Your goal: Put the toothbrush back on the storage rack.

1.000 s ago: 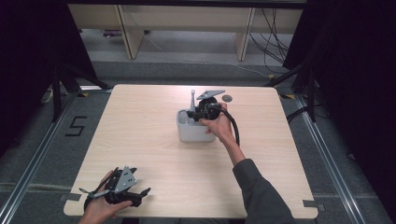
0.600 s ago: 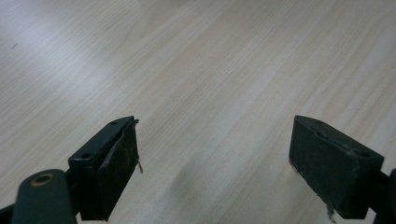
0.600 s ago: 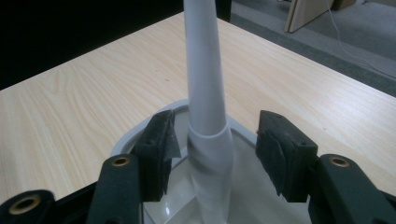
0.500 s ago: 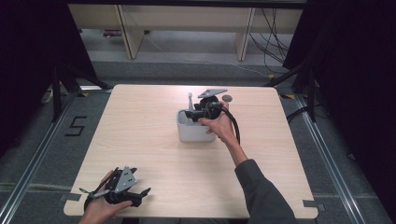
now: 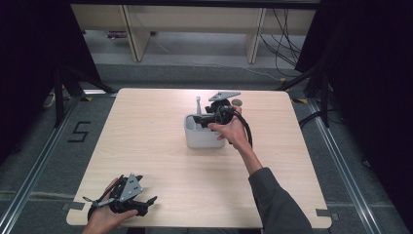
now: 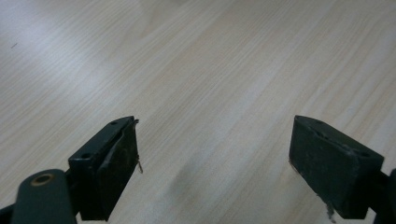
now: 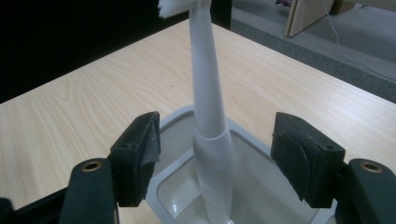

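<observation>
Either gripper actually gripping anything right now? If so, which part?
Nothing held. The right gripper is open, jaws either side of the white toothbrush standing in the holder, not touching. The left gripper is open over bare table.

Both tools are black with square dark pads; each carries a grey three-cornered plate, the right tool [image 5: 220, 113] a black cable. A grey sleeve [image 5: 275, 202] covers the right forearm.
</observation>
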Action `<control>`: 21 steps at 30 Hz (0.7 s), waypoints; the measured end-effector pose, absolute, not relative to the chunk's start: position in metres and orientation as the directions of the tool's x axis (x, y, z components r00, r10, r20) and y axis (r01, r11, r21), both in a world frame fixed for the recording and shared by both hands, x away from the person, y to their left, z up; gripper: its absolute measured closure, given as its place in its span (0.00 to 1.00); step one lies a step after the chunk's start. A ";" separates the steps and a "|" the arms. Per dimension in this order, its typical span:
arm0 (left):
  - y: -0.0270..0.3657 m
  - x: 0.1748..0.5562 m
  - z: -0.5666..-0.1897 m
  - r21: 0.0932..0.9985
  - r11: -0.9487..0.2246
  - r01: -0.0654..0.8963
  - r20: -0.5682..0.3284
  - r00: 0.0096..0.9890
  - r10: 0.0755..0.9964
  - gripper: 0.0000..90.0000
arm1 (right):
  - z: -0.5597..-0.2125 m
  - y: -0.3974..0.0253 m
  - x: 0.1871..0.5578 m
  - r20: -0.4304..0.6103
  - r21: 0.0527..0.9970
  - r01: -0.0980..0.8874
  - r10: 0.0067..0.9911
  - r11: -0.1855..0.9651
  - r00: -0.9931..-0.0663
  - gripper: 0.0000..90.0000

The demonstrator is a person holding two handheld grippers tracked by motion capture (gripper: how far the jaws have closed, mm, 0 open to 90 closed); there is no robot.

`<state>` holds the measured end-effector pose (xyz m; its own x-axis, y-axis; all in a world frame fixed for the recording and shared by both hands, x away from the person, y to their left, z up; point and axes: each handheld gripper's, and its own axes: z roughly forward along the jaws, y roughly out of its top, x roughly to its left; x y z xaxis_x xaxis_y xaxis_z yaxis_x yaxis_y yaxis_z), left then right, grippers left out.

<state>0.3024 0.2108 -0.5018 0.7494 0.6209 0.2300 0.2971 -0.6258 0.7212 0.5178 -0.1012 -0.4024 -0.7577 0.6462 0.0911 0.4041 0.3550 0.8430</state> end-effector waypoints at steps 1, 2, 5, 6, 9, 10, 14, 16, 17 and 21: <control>0.211 0.302 -0.502 0.723 -0.624 0.297 0.230 0.748 0.622 0.17 | -0.401 -0.102 0.517 0.103 0.841 0.414 0.647 0.349 -0.755 0.36; 0.211 0.302 -0.502 0.720 -0.627 0.298 0.233 0.748 0.622 0.17 | -0.400 -0.103 0.517 0.081 0.848 0.395 0.649 0.354 -0.756 0.36; 0.211 0.302 -0.502 0.720 -0.627 0.297 0.231 0.750 0.620 0.17 | -0.398 -0.104 0.514 0.090 0.843 0.404 0.647 0.355 -0.757 0.35; 0.211 0.302 -0.502 0.722 -0.625 0.297 0.230 0.748 0.622 0.17 | -0.397 -0.105 0.514 0.071 0.852 0.382 0.643 0.359 -0.763 0.35; 0.211 0.303 -0.502 0.718 -0.630 0.295 0.234 0.751 0.618 0.17 | -0.394 -0.107 0.511 0.059 0.856 0.368 0.639 0.363 -0.767 0.35; 0.211 0.303 -0.502 0.719 -0.628 0.296 0.232 0.750 0.619 0.17 | -0.394 -0.107 0.510 0.066 0.860 0.371 0.643 0.352 -0.763 0.35; 0.211 0.302 -0.502 0.720 -0.628 0.297 0.232 0.750 0.620 0.17 | -0.390 -0.110 0.506 0.059 0.861 0.364 0.640 0.356 -0.766 0.35; 0.211 0.303 -0.502 0.719 -0.629 0.296 0.233 0.750 0.619 0.17 | -0.390 -0.112 0.504 0.068 0.864 0.363 0.634 0.348 -0.770 0.35; 0.211 0.302 -0.502 0.720 -0.627 0.297 0.232 0.749 0.620 0.17 | -0.388 -0.113 0.502 0.080 0.857 0.383 0.646 0.344 -0.759 0.36; 0.211 0.303 -0.502 0.722 -0.625 0.298 0.231 0.748 0.623 0.17 | -0.386 -0.117 0.499 0.073 0.861 0.376 0.648 0.342 -0.758 0.36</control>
<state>0.3025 0.2107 -0.5021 0.7477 0.6226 0.2307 0.2976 -0.6248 0.7218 0.4985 -0.1169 -0.3860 -0.7580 0.6481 0.0735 0.3758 0.3418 0.8614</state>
